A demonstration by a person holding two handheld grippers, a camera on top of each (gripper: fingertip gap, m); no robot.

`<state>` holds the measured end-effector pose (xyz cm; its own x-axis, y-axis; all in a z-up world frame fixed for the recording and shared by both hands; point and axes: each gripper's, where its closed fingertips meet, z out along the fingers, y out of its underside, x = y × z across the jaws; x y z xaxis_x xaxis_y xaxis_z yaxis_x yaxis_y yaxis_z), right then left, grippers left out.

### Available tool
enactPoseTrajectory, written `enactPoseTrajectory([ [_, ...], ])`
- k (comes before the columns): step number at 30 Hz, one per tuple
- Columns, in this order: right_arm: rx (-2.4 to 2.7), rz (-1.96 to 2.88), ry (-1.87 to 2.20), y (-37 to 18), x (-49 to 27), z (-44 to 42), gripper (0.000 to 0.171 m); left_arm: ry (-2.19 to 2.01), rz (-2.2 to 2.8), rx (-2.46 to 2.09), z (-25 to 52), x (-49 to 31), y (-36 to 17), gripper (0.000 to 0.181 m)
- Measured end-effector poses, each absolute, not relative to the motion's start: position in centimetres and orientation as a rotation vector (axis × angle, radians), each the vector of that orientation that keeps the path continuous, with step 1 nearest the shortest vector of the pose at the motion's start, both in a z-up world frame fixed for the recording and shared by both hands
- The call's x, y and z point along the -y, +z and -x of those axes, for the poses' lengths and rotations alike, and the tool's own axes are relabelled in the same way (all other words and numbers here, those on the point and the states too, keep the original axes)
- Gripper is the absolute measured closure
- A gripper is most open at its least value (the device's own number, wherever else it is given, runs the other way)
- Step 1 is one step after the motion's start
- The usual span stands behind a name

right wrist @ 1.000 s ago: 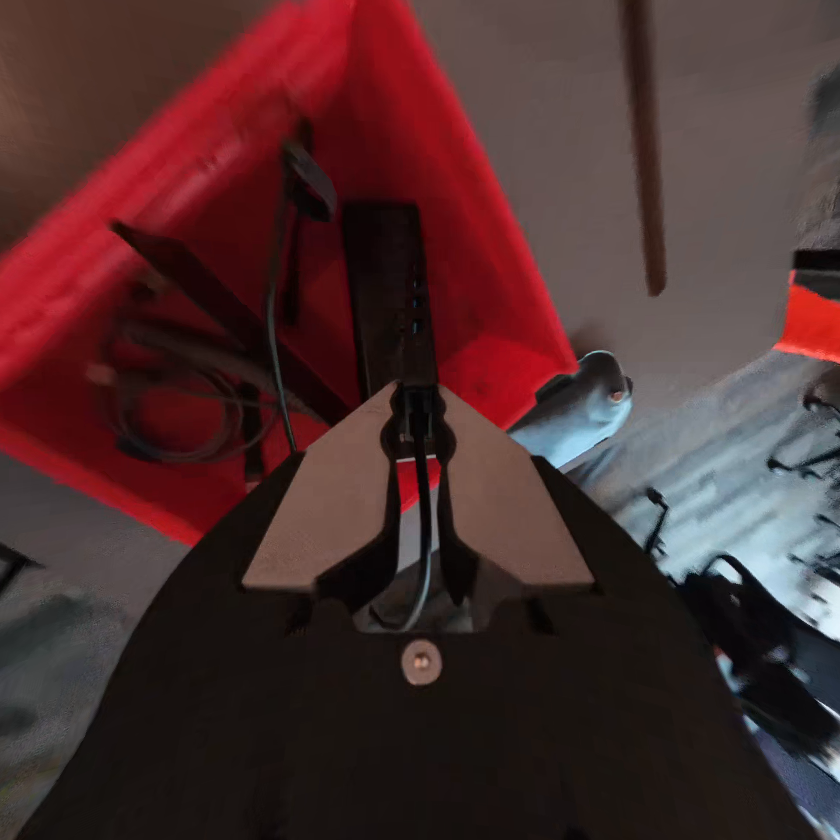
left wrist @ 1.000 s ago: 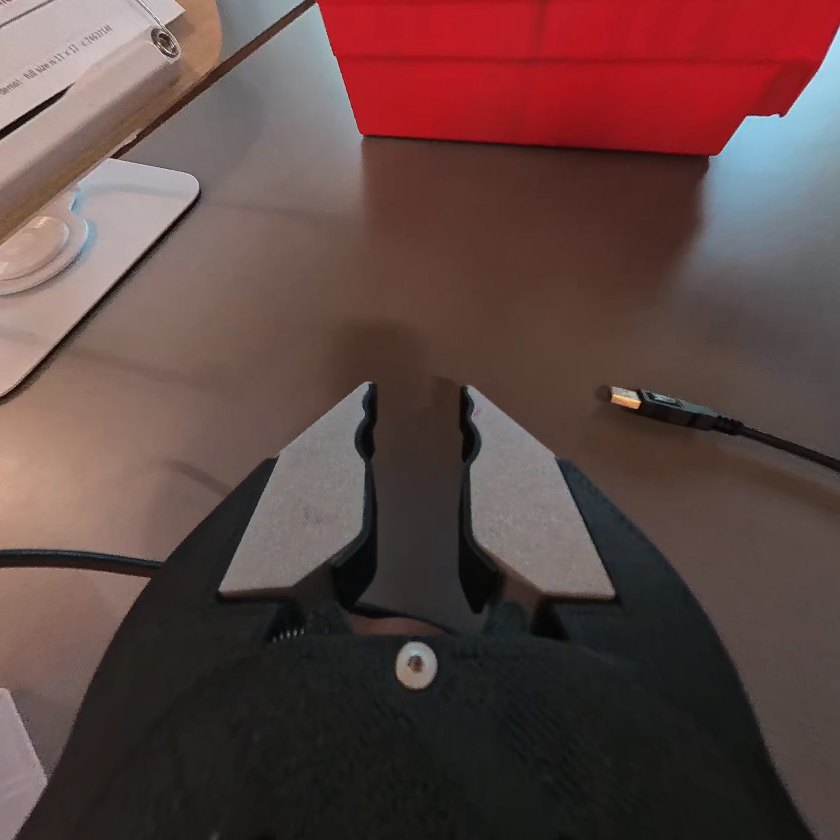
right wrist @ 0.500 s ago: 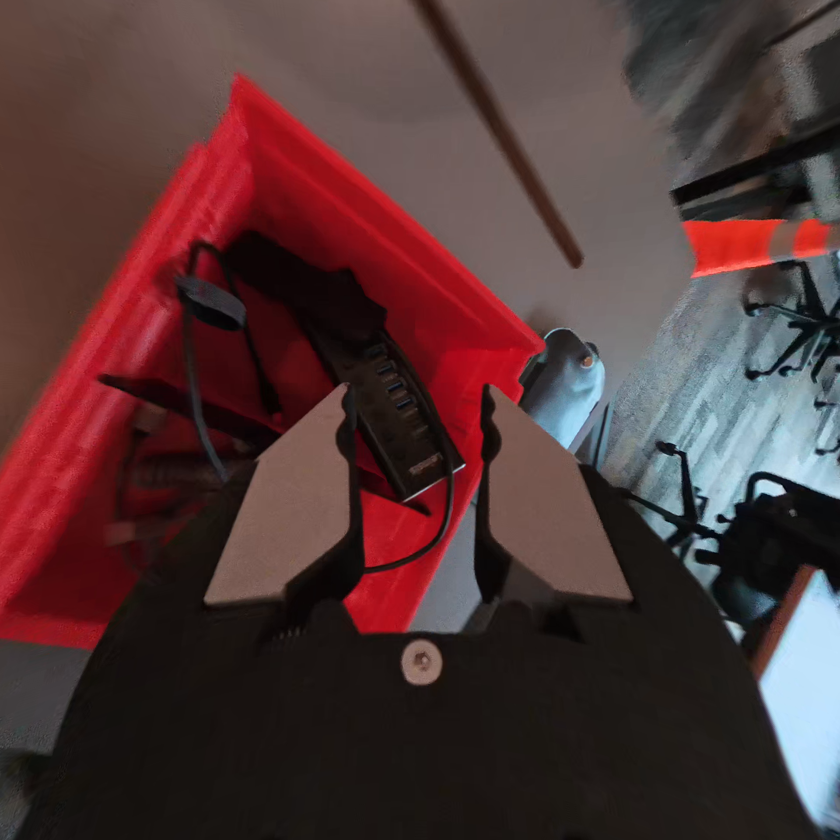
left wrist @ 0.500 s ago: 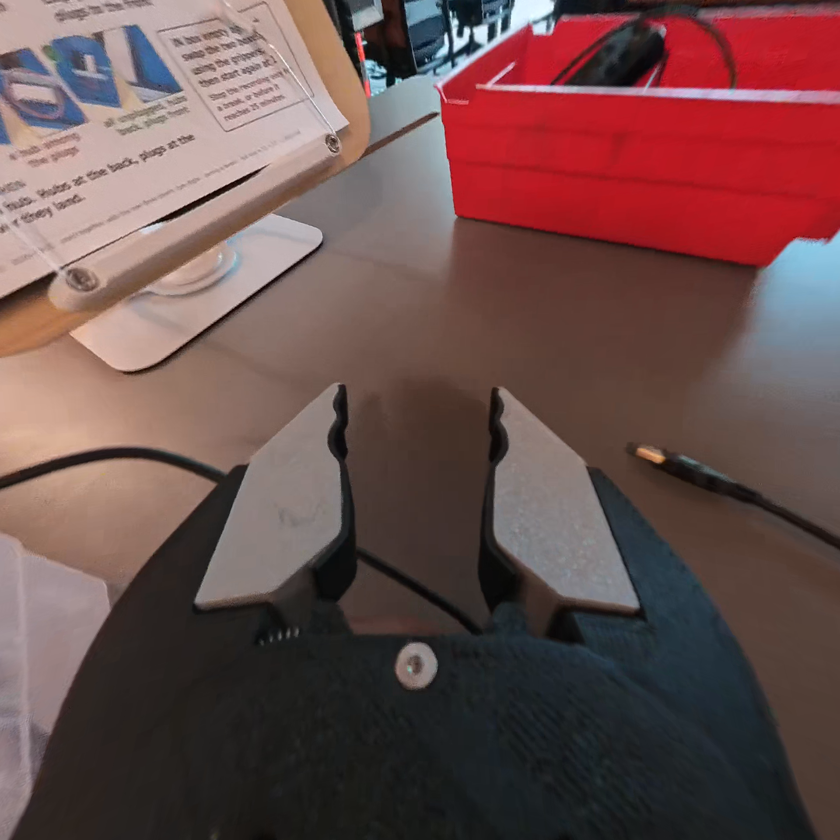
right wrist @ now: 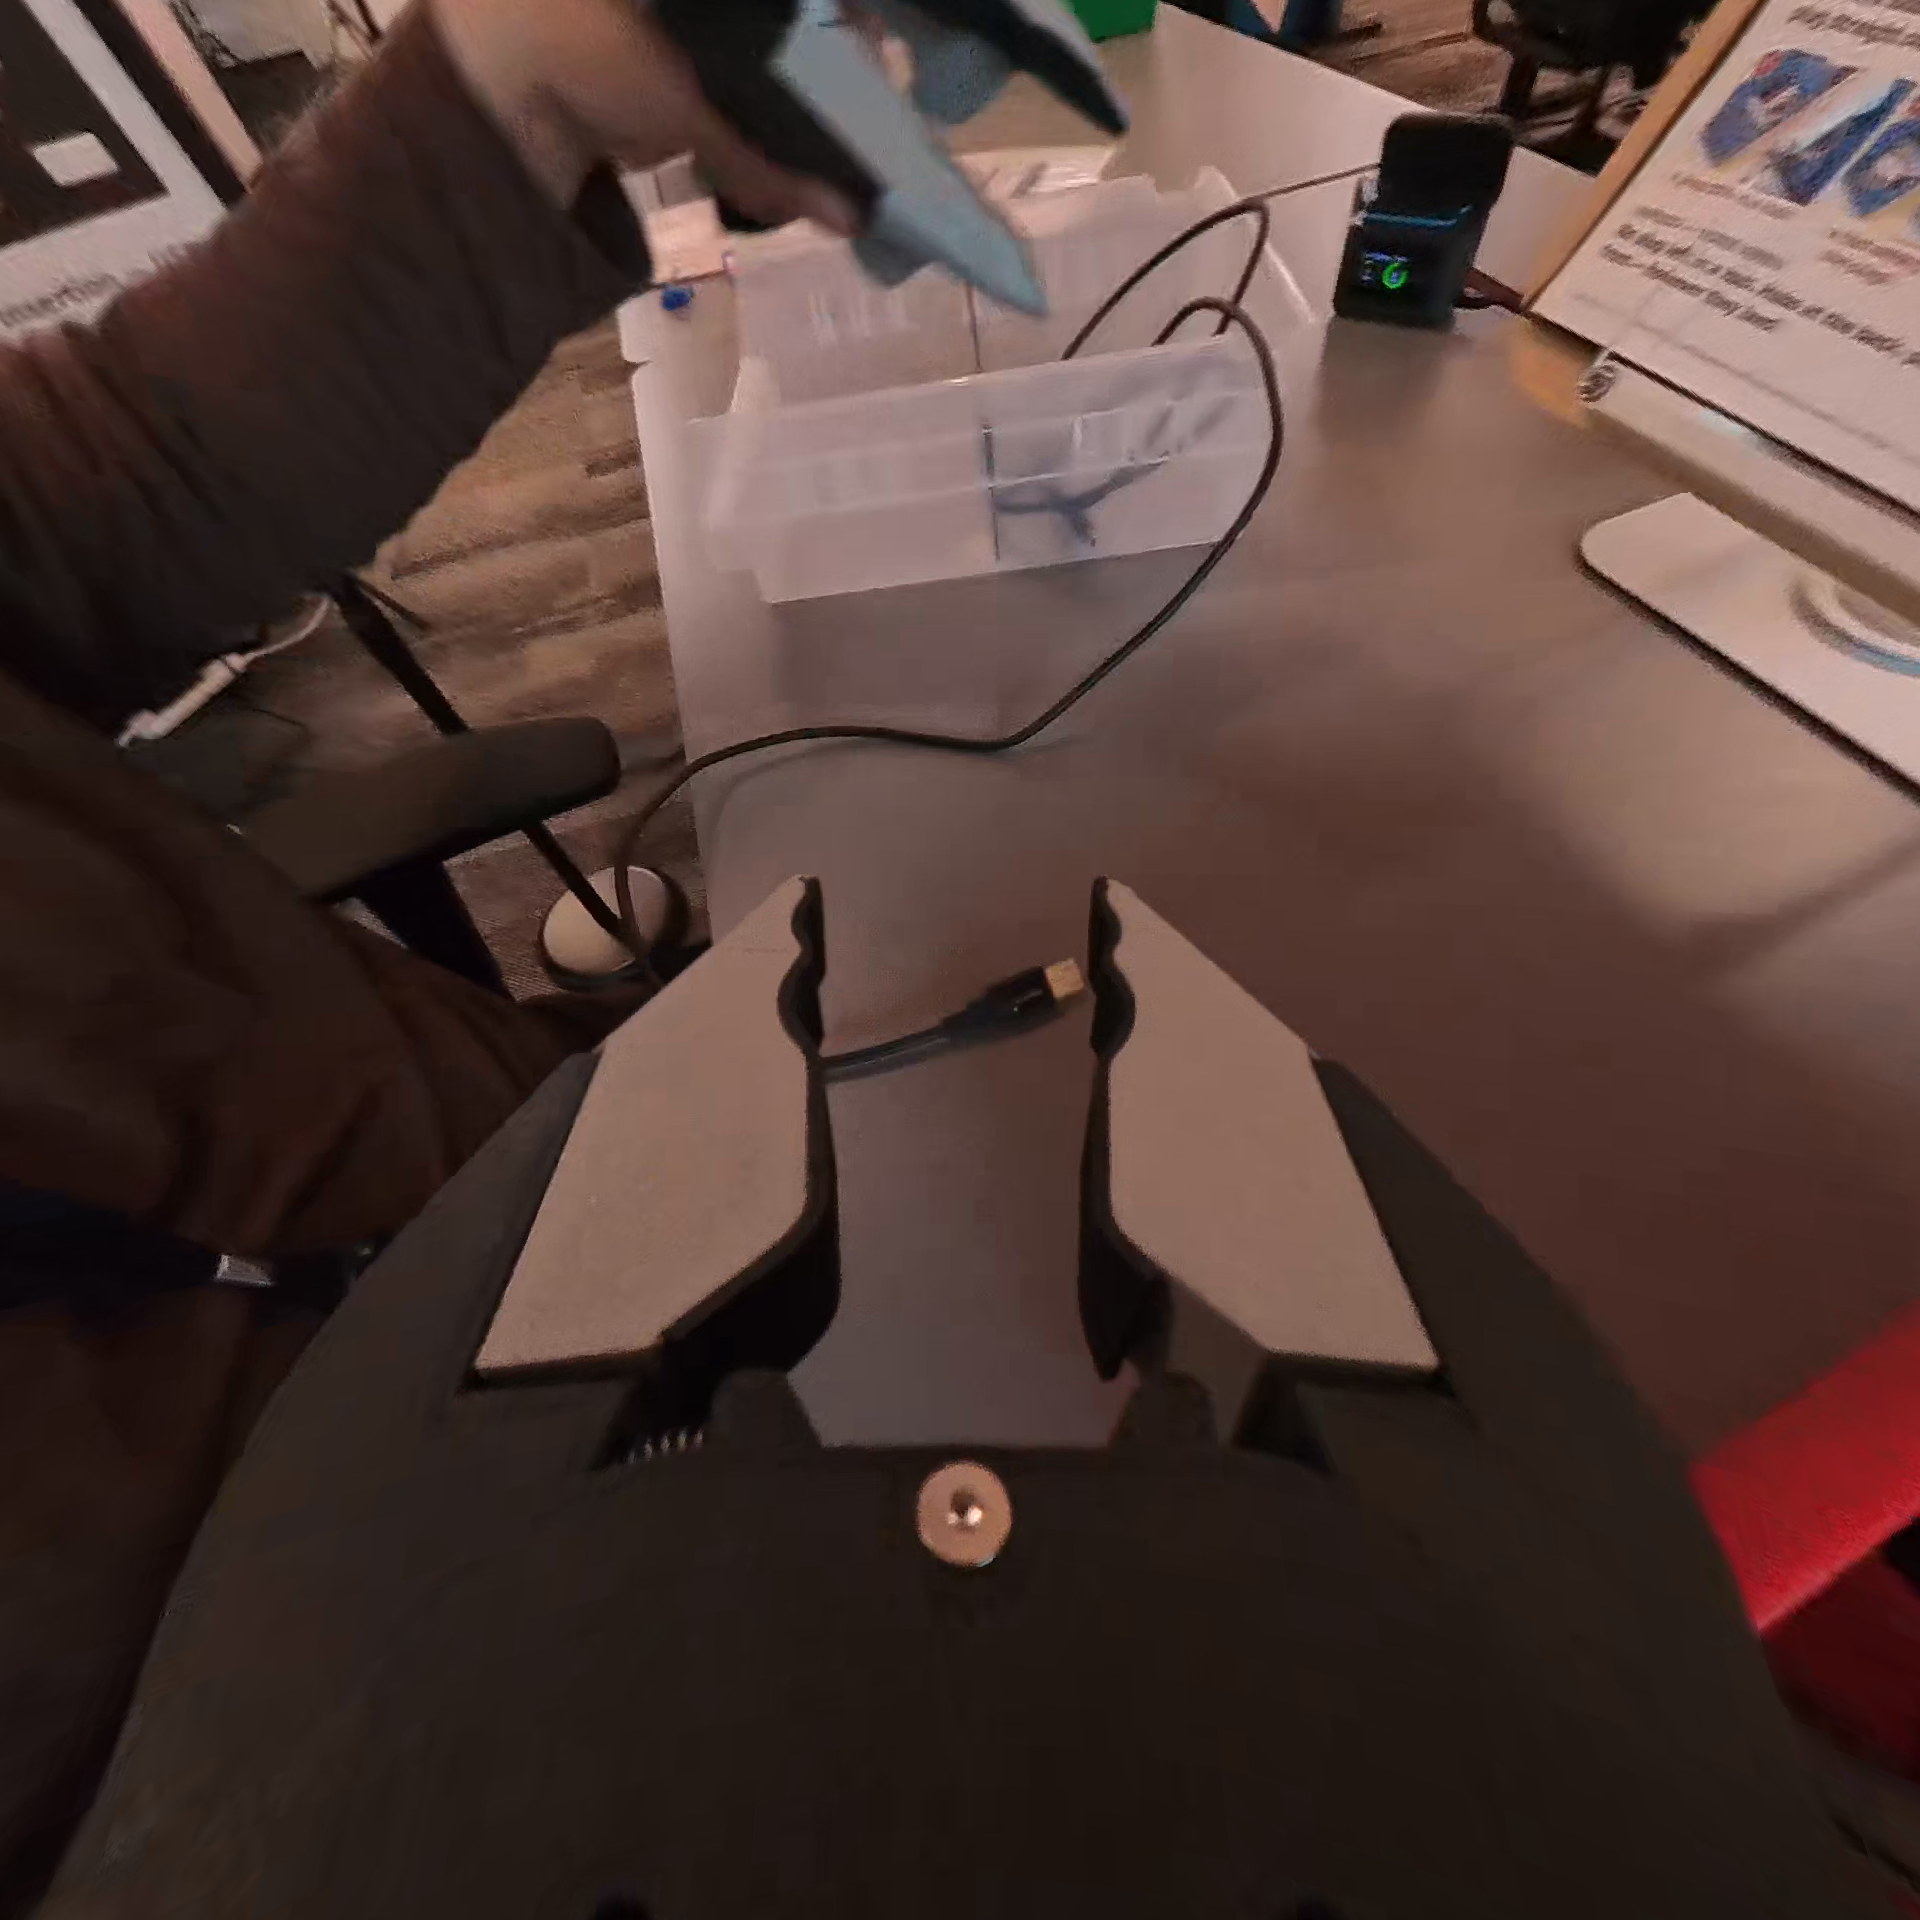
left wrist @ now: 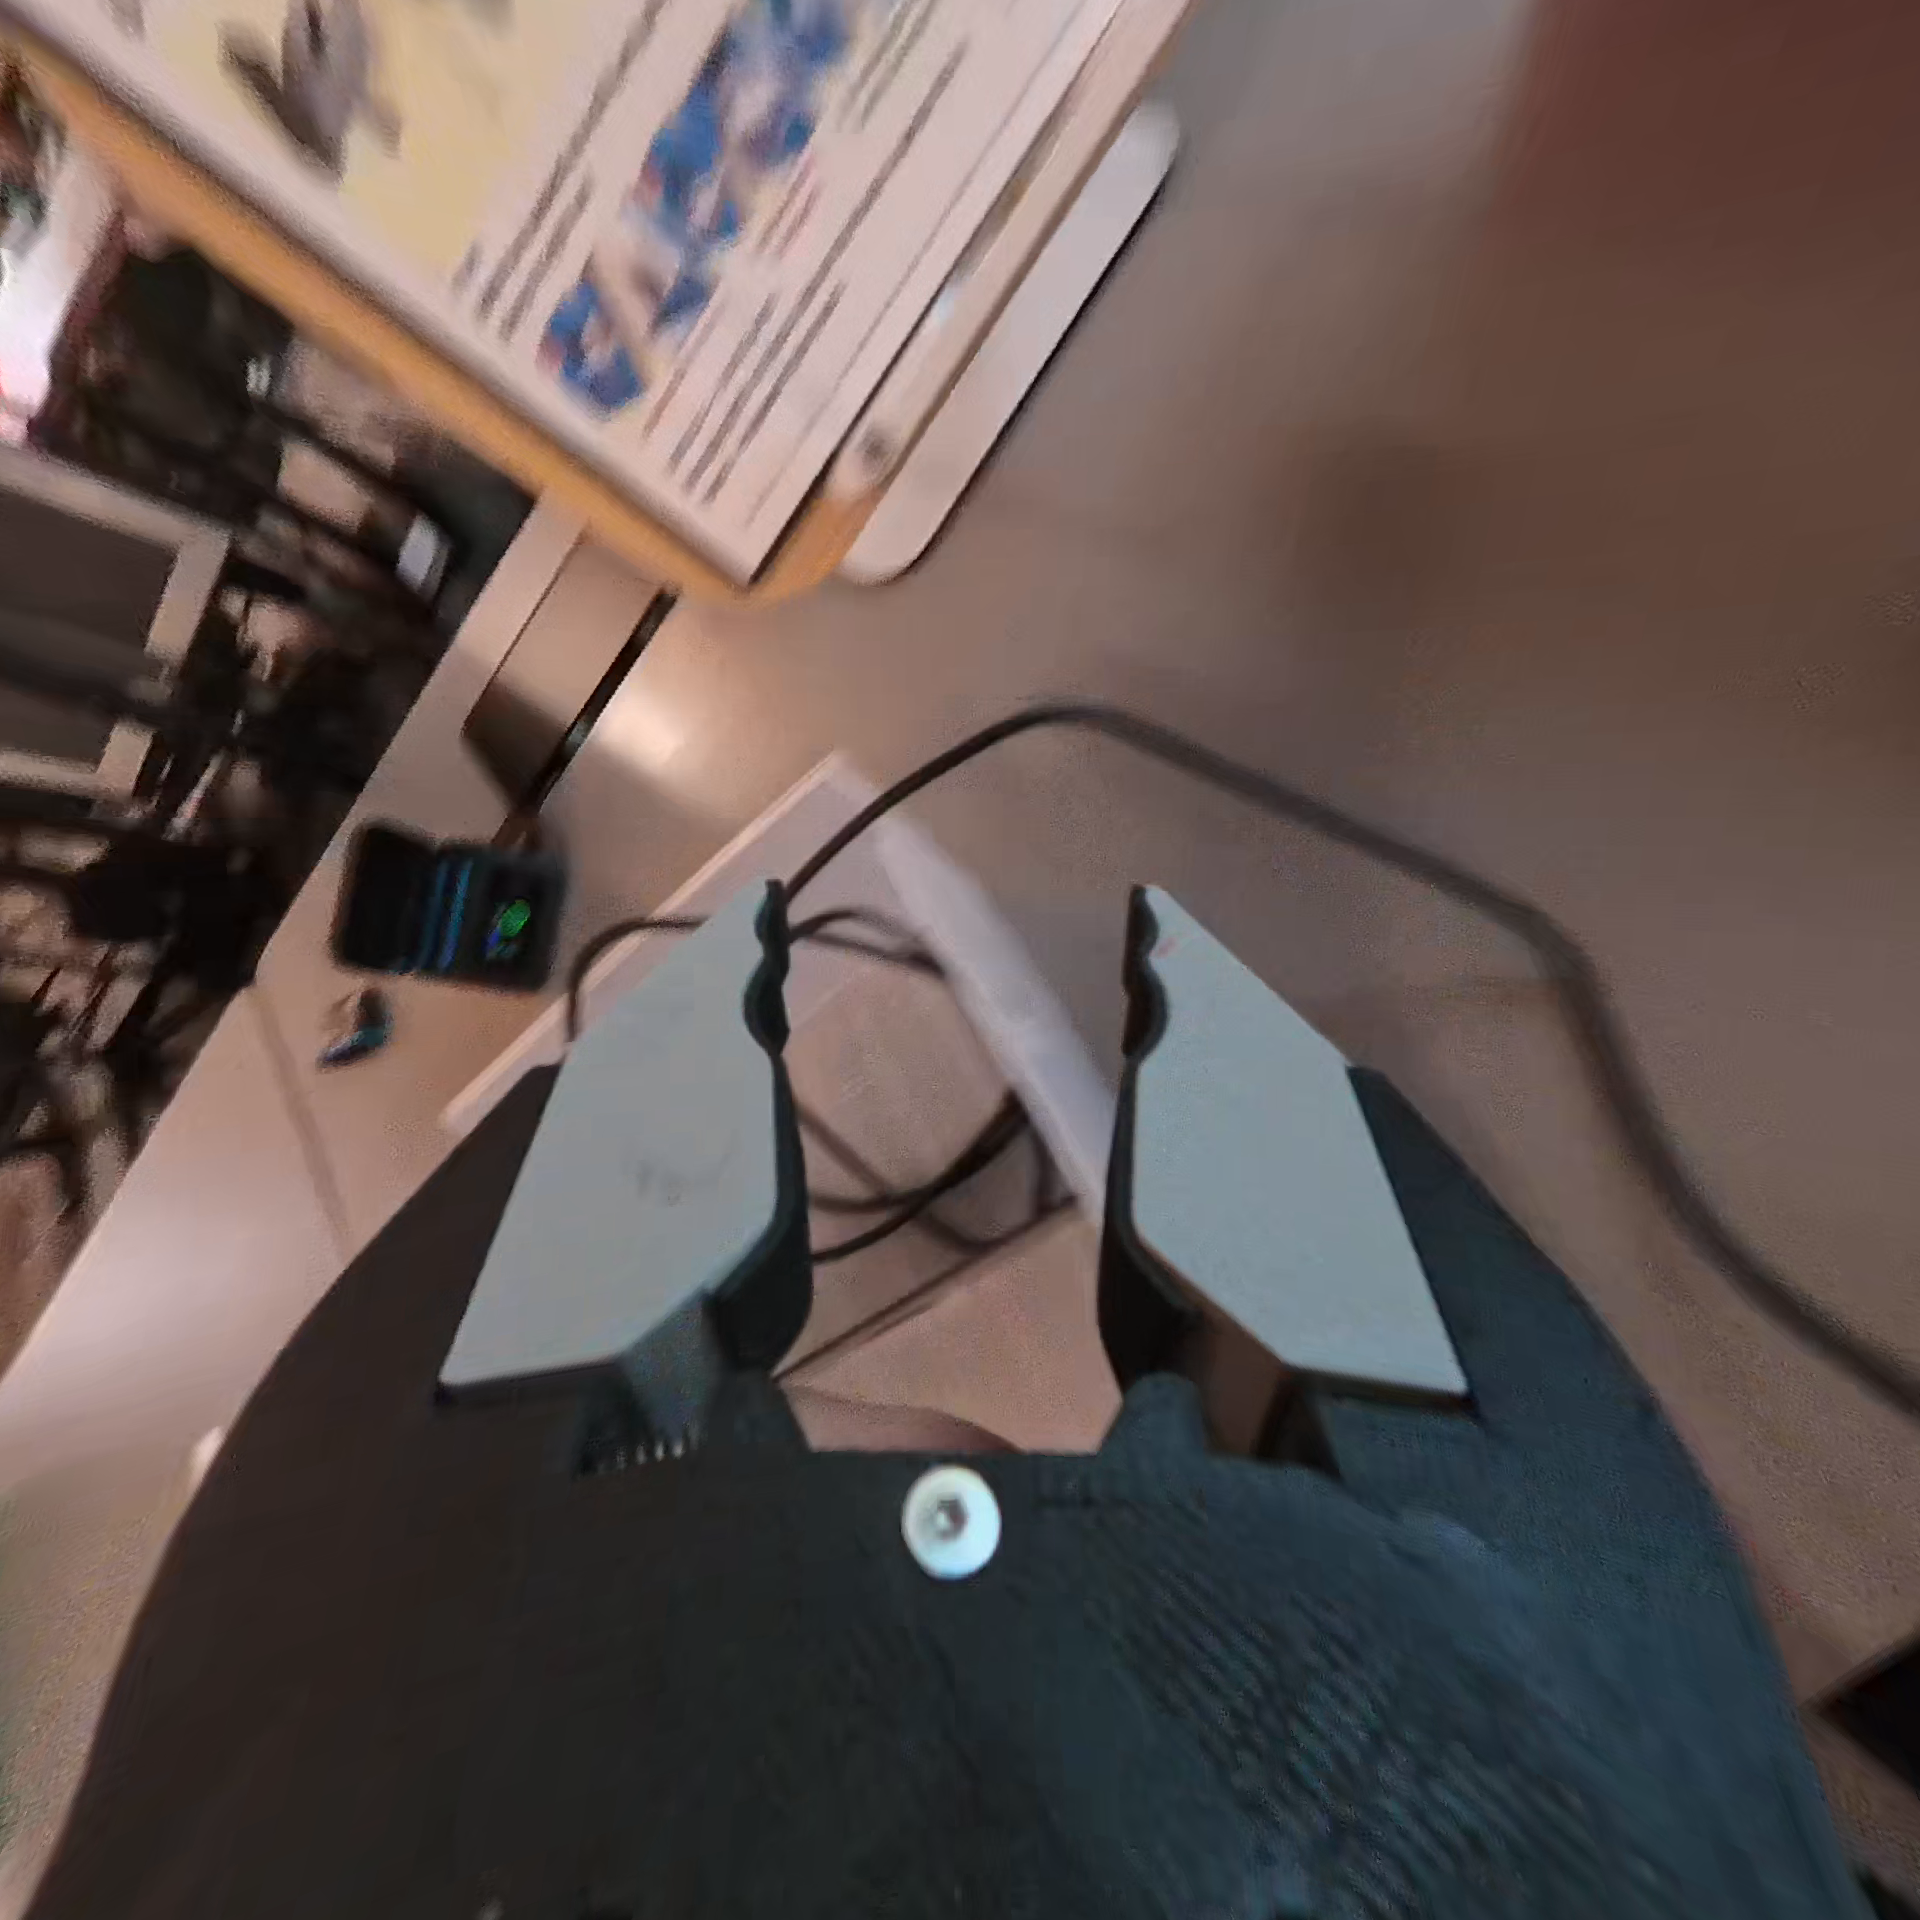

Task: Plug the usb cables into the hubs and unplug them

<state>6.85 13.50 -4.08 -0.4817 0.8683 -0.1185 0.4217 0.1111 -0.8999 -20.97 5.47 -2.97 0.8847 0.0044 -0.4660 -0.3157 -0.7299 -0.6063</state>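
A black USB cable's plug (right wrist: 1023,997) lies on the brown table (right wrist: 1455,831), just beyond and between my right gripper's fingertips. My right gripper (right wrist: 951,904) is open and empty above it. The cable (right wrist: 1226,499) runs back into a clear plastic bin (right wrist: 977,488). My left gripper (left wrist: 951,914) is open and empty, hovering over that bin (left wrist: 997,997), where black cables (left wrist: 914,1174) lie coiled. It also shows in the right wrist view (right wrist: 935,208), held in a hand above the bin. No hub shows in either view. The left wrist view is blurred.
An instruction board (right wrist: 1766,208) on a white stand base (right wrist: 1714,582) stands at the right. A small black device with a green light (right wrist: 1403,239) sits behind the bin. A red bin's corner (right wrist: 1829,1507) is at lower right. A brown sleeve (right wrist: 260,364) and a chair are at the left. My hands' fingertips stand some 30 cm from each other.
My right gripper let go of the plug at the hub in the red bin, opened, and swung to the loose plug on the table. My left gripper opened wider and swung left over the clear bin.
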Motion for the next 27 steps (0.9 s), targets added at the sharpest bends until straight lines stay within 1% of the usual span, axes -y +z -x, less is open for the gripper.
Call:
enactPoseTrajectory([
  [3,1.978,1.297,1.257,-6.3,-14.6,-6.7,0.123,0.673,2.522,-0.185,27.5,-5.4,-5.9,0.119],
  [7,1.984,1.321,1.256,-7.6,-15.5,-7.1,0.123,0.689,2.609,-0.192,31.4,-5.7,-8.9,0.123],
  [8,1.974,1.318,1.25,-7.7,-15.9,-7.1,0.124,0.701,2.619,-0.21,31.8,-5.6,-9.4,0.127],
  [10,1.944,1.303,1.247,-7.6,-16.6,-6.9,0.127,0.754,2.613,-0.239,32.6,-5.5,-10.0,0.15],
  [12,1.911,1.27,1.288,-7.1,-16.9,-6.4,0.13,0.814,2.584,-0.245,33.4,-5.4,-10.3,0.177],
  [16,1.893,1.254,1.369,-6.8,-16.5,-5.4,0.138,0.842,2.513,-0.229,33.8,-5.4,-11.0,0.178],
  [19,1.918,1.256,1.333,-7.1,-15.4,-4.8,0.135,0.889,2.446,-0.209,33.6,-4.8,-9.2,0.179],
  [22,1.966,1.233,1.232,-8.0,-14.1,-4.7,0.132,0.924,2.334,-0.169,33.1,-4.0,-5.5,0.179],
  [24,1.974,1.217,1.236,-8.0,-13.3,-4.6,0.133,0.965,2.267,-0.162,32.7,-3.2,-2.3,0.179],
  [27,1.94,1.227,1.354,-7.9,-11.6,-3.8,0.137,1.059,2.106,-0.131,31.6,-2.3,4.8,0.179],
])
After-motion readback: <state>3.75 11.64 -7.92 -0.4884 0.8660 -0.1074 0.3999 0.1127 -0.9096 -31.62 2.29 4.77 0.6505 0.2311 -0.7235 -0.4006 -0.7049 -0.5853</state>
